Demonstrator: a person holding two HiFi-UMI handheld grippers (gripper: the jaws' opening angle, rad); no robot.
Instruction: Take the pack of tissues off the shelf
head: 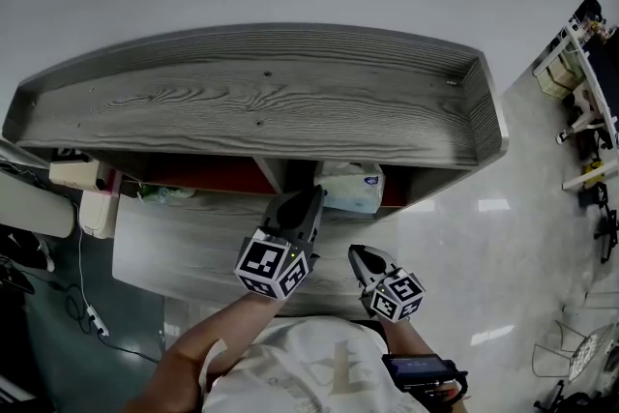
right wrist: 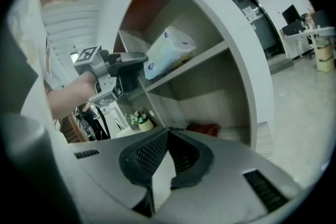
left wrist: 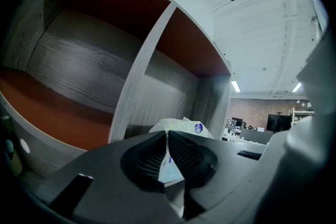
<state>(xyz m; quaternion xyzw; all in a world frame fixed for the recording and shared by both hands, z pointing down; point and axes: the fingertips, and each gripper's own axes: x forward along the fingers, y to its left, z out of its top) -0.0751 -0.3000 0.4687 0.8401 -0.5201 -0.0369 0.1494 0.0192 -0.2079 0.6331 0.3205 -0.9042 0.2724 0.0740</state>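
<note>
The pack of tissues [head: 350, 188], pale with a blue round mark, lies in the upper right compartment of the grey wooden shelf [head: 261, 102]. In the right gripper view the pack [right wrist: 169, 52] rests on the shelf board, and my left gripper [right wrist: 140, 63] is at its near end. My left gripper [head: 311, 198] reaches in at the front edge. Its jaws [left wrist: 167, 135] are pinched together on the pack's [left wrist: 181, 124] wrapper. My right gripper [head: 358, 253] hangs lower and to the right, away from the shelf, shut with nothing in it [right wrist: 167, 132].
A vertical divider [left wrist: 142, 71] splits the upper shelf, and the left compartment has red-brown boards. Lower down stand a small flower pot [right wrist: 140, 119] and a red item [right wrist: 205, 128]. White devices with cables [head: 92, 198] sit left of the shelf. A rack [head: 580, 63] stands far right.
</note>
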